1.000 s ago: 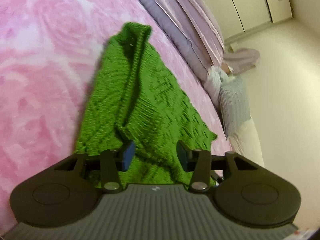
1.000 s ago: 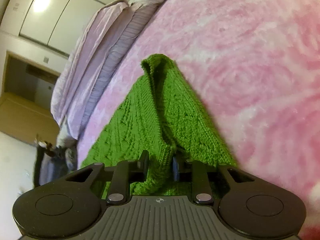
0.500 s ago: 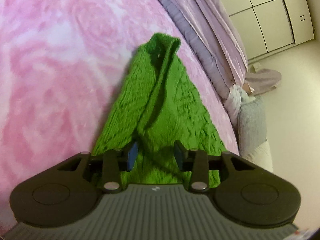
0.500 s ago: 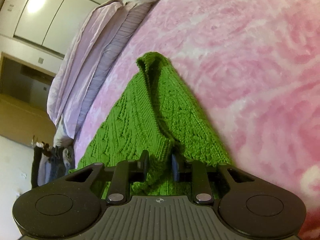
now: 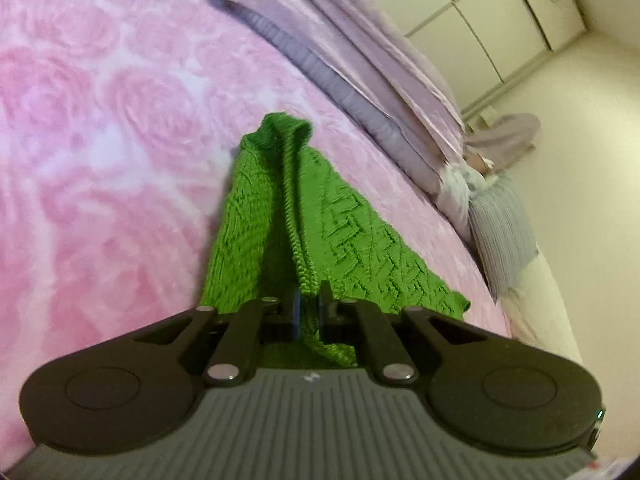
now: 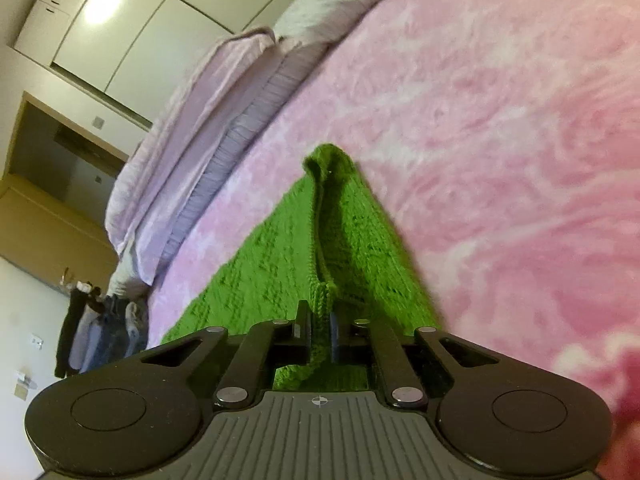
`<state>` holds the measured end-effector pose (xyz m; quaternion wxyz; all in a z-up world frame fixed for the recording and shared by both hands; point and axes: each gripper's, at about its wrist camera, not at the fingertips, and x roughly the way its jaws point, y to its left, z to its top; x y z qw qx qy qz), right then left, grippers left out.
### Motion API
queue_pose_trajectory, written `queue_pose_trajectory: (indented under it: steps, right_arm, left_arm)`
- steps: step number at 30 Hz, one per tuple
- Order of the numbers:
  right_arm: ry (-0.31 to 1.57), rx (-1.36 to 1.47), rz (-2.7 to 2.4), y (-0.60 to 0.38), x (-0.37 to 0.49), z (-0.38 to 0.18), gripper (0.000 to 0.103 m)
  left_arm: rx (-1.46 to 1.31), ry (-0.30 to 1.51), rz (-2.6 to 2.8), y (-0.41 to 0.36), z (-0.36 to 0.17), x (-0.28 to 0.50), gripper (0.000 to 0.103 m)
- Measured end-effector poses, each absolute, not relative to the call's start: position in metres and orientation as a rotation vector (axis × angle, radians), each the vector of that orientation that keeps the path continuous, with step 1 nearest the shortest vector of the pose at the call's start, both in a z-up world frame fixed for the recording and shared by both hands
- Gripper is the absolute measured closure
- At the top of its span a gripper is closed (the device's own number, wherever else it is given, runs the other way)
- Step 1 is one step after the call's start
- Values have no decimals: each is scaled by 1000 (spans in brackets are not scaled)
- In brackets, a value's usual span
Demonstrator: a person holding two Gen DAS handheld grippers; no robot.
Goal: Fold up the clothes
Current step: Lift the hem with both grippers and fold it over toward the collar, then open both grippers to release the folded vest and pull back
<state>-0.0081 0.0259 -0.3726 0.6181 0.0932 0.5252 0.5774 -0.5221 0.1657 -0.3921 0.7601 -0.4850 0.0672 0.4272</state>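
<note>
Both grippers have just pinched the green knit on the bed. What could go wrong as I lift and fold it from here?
1. The left gripper and right gripper each pinch only a thin edge of the green knit; the loose weave might slip out.
2. The knit's far end lies bunched on the fuzzy pink blanket; it may drag and fold crooked.

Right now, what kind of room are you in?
Most likely a bedroom. The green knitted garment lies on a bed with a fluffy pink rose-patterned blanket, a folded lilac duvet runs along its far edge, and tall pale wardrobe doors stand behind.
</note>
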Motion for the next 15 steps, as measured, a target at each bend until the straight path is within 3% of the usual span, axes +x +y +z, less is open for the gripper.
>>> queue_pose_trajectory:
  steps: [7,12,15]
  right_arm:
    - [1260,213,1282,-29,-19,-384,99]
    - [1173,195,1282,-33,-24,-371,98]
    - [1155,33,1254,-22,-31,-378,89]
  left_arm:
    - [-1019,191,923,124,-402,-537,98]
    - [-946,244,938,115,-395,-529,96]
    - [-1009,258,933,116,-409,-534,90]
